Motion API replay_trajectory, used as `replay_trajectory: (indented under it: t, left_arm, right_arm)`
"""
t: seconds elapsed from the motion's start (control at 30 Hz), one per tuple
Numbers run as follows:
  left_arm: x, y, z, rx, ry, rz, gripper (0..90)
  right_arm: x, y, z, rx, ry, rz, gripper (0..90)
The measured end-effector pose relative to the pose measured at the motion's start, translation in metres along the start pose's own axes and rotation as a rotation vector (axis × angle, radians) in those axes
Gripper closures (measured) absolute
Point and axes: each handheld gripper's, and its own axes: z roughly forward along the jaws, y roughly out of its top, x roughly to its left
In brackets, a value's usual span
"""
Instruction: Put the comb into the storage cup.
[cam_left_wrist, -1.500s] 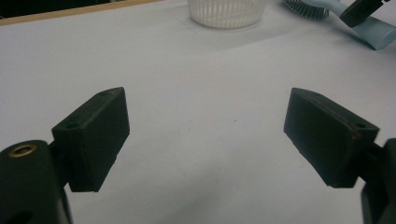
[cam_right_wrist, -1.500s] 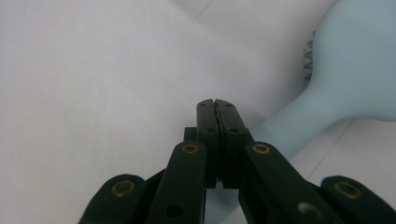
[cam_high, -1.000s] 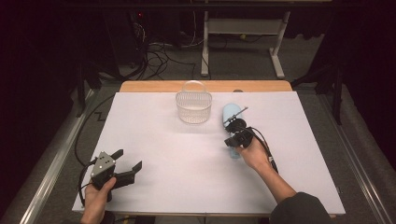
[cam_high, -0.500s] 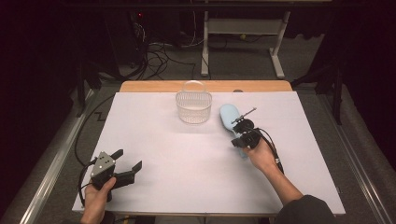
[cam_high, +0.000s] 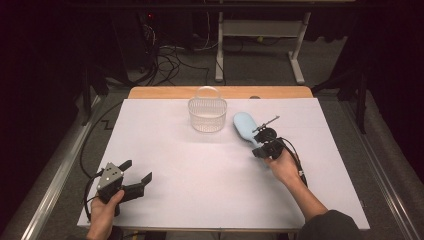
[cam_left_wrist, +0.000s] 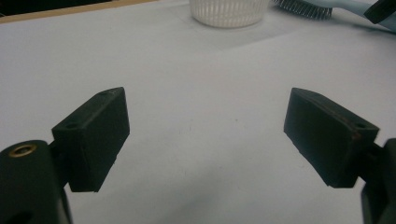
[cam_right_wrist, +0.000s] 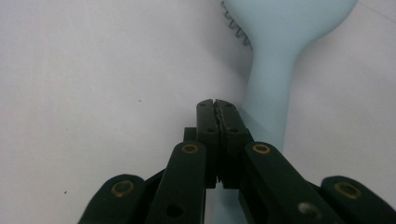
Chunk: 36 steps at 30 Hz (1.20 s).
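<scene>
- When I look down from the high view, I see my right gripper (cam_high: 263, 145) at the handle end of the blue brush (cam_high: 245, 127), which lies on the white table (cam_high: 200, 190) just right of the basket (cam_high: 207, 114). If I push forward now, I think the brush could slide into the basket and knock it.
- Down at the near left corner, my left gripper (cam_high: 136, 176) sits in my hand with its jaws spread, well apart from the brush. It can't help hold the brush from there, so the brush may spin if I poke one end.
- Through the left gripper view, both black jaws stand wide open with nothing but table between them. The basket (cam_left_wrist: 229, 11) and the brush (cam_left_wrist: 303, 7) are far off at the top. I see no risk here, as long as I don't drag this gripper along the table.
- Through the right gripper view, my jaws are pressed tight together with nothing pinched. The brush handle (cam_right_wrist: 271, 88) lies right beside and under the tips. Shut jaws can't grab. If I go down like this, I think I'd only bump the handle and shove it away. I should open first.
</scene>
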Motion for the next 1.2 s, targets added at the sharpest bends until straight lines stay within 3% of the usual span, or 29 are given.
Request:
replay_trajectory:
  t: [0.7, 0.93, 1.1, 1.2]
  left_arm:
    - [0.001, 0.000, 0.001, 0.003, -0.001, -0.003, 15.3]
    - [0.000, 0.000, 0.001, 0.004, -0.002, -0.002, 15.4]
    - [0.000, 0.000, 0.001, 0.004, -0.001, -0.002, 15.4]
    - [0.000, 0.000, 0.001, 0.005, 0.000, -0.002, 15.4]
  right_arm:
    - [-0.014, -0.007, -0.005, -0.015, -0.019, 0.047, 88.7]
    - [-0.016, -0.008, -0.013, -0.061, 0.005, 0.051, 86.1]
    - [-0.017, -0.007, -0.019, -0.102, 0.005, 0.057, 81.2]
    - [-0.020, -0.004, -0.022, -0.116, -0.005, 0.068, 73.1]
